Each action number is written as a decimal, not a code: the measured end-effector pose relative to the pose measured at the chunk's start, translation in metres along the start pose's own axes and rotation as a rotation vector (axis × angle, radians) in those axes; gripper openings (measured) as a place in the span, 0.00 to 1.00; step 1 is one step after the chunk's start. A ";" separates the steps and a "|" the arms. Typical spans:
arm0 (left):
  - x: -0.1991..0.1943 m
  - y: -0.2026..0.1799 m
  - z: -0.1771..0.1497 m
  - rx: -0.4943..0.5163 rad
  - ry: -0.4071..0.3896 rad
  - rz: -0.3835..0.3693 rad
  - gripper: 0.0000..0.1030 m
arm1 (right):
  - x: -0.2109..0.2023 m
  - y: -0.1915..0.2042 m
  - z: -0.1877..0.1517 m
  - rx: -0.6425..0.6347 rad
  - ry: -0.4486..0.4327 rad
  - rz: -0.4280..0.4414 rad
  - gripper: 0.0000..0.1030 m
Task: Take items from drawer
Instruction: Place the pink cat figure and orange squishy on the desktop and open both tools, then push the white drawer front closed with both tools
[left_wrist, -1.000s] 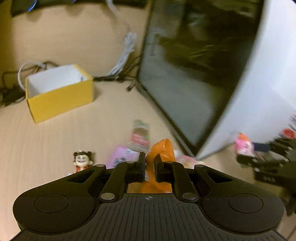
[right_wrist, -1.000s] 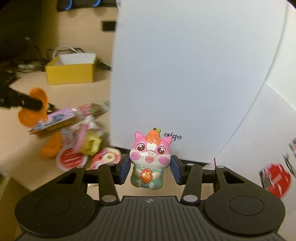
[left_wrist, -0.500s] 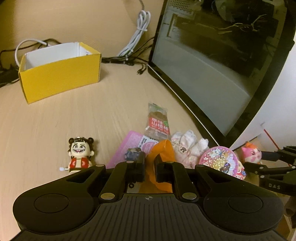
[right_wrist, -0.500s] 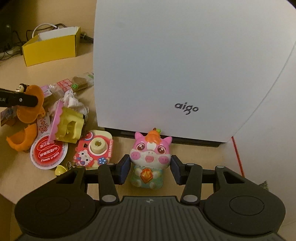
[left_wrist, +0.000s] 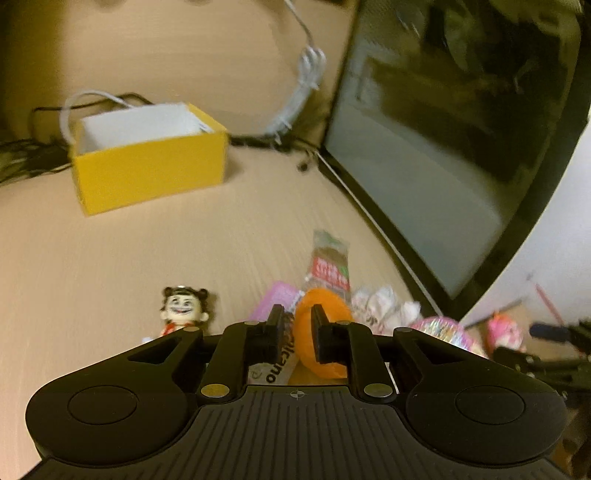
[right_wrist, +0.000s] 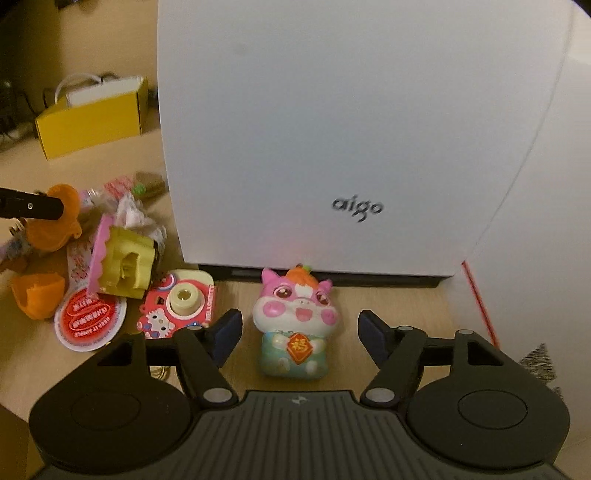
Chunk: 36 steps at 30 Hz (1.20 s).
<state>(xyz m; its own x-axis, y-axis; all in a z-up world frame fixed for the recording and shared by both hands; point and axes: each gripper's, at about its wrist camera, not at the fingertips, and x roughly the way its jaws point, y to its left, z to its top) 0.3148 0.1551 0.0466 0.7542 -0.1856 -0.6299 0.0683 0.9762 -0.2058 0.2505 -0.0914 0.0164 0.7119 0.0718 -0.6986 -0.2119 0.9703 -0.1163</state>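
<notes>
Left wrist cam: low, close over the light wooden tabletop (left_wrist: 110, 266), angled down and forward toward the open yellow cardboard box (left_wrist: 147, 173). Right wrist cam: same tilt, close up facing the white computer case (right_wrist: 332, 129). Both catch the box and the orange plastic capsule half (left_wrist: 321, 332).

Left gripper (left_wrist: 297, 325) angled down toward the desk, jaws narrow and opening, an orange piece between them. Right gripper (right_wrist: 300, 328) angled down likewise, jaws opening wide, pads clear of the figurine between.

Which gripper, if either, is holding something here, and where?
Right gripper, opening: nothing; pig figurine stands free. Left gripper, opening: orange shell between its fingers.
</notes>
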 end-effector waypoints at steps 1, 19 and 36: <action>-0.005 0.000 -0.002 -0.015 -0.014 0.005 0.17 | -0.007 -0.004 -0.002 0.008 -0.028 0.008 0.73; -0.137 -0.015 -0.078 -0.194 -0.199 0.255 0.17 | -0.093 -0.039 -0.048 0.125 -0.195 0.138 0.81; -0.293 -0.025 -0.272 -0.254 -0.076 0.321 0.17 | -0.220 0.021 -0.175 -0.029 -0.140 0.203 0.81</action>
<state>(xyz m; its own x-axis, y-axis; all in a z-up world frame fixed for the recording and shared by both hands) -0.0856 0.1540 0.0323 0.7577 0.1414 -0.6371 -0.3338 0.9229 -0.1922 -0.0280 -0.1273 0.0443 0.7383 0.2974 -0.6054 -0.3777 0.9259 -0.0058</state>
